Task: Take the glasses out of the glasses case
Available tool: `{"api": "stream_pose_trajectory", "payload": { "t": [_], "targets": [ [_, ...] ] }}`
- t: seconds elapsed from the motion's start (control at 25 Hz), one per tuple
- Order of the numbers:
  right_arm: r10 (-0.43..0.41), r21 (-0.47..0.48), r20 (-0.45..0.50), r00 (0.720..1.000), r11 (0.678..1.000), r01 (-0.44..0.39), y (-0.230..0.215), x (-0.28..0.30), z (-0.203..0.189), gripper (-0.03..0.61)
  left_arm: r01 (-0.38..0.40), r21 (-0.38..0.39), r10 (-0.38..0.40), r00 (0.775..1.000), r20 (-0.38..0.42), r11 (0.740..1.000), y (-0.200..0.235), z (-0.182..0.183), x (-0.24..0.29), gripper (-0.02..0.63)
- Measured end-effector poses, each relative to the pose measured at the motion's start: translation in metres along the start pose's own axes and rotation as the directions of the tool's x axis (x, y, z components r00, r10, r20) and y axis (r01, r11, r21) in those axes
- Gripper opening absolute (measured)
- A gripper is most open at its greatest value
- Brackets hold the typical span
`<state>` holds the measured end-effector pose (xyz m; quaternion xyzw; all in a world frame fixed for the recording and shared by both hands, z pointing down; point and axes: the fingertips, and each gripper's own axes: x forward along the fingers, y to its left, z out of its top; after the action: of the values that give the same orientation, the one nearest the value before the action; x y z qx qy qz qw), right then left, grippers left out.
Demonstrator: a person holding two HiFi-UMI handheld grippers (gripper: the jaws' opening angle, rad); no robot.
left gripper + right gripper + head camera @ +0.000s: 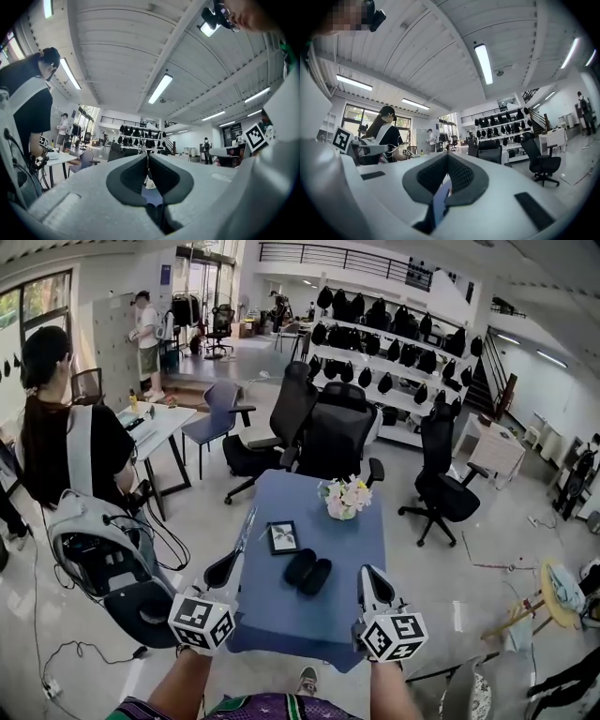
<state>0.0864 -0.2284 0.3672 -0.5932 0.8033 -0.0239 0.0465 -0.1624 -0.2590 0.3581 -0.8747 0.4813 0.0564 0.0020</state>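
While poised at the near edge: left gripper (242,542) and right gripper (368,576), both short of the work, aimed roughly level across the blue tabletop (281,624), touching nothing.
Left jaws: pressed together at the tips, nothing between them.
Right jaws: likewise closed tip to tip, empty; only a sliver of blue showing through the gap lower down.
Glasses case (308,570): dark, lying flat near the middle of the tabletop, beyond the two grippers and roughly between their lines of reach; seen as two rounded lobes side by side, possibly lying open, too small to be sure.
Glasses: not made out in any view; presumably inside the case.
Neighbours: small picture frame (282,536) just beside the case on its left; flower pot (345,498) farther back, apart.
Stage, as judged: reach not begun, case untouched.
Risk, closed jaws: without opening first, a poke instead of a grip, and a likely skid of the case across the smooth top.
Risk, one-sided push: with no second gripper bracing, case liable to slide or spin into the picture frame.
Risk, glasses: danger of bending or dropping them through too hard a pinch on a lens or thin arm, or a snag on the case lip.
Risk, reach: low sweep past the case, enough to topple the picture frame or flower pot.
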Motion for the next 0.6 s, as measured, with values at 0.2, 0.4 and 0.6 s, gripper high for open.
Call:
{"api": "stream_pose_trajectory", "payload": {
  "t": [0.2, 0.4, 0.6],
  "targets": [
    [-0.014, -0.033, 0.005, 1.0, 0.999, 0.014, 0.005, -0.005, 0.006, 0.0, -0.013, 0.018, 0.012, 1.0, 0.023, 1.0, 0.0, 0.013, -0.01, 0.023],
    [-0.032, -0.056, 0.013, 0.999, 0.998, 0.033, 0.008, -0.012, 0.009, 0.0, -0.017, 0.018, 0.016, 0.999, 0.034, 1.0, 0.0, 0.016, -0.017, 0.023],
    [-0.048, -0.066, 0.011, 0.999, 0.997, 0.049, 0.01, -0.018, 0.006, 0.0, -0.012, 0.019, 0.011, 0.999, 0.039, 1.0, -0.001, 0.016, -0.023, 0.023]
  ]
}}
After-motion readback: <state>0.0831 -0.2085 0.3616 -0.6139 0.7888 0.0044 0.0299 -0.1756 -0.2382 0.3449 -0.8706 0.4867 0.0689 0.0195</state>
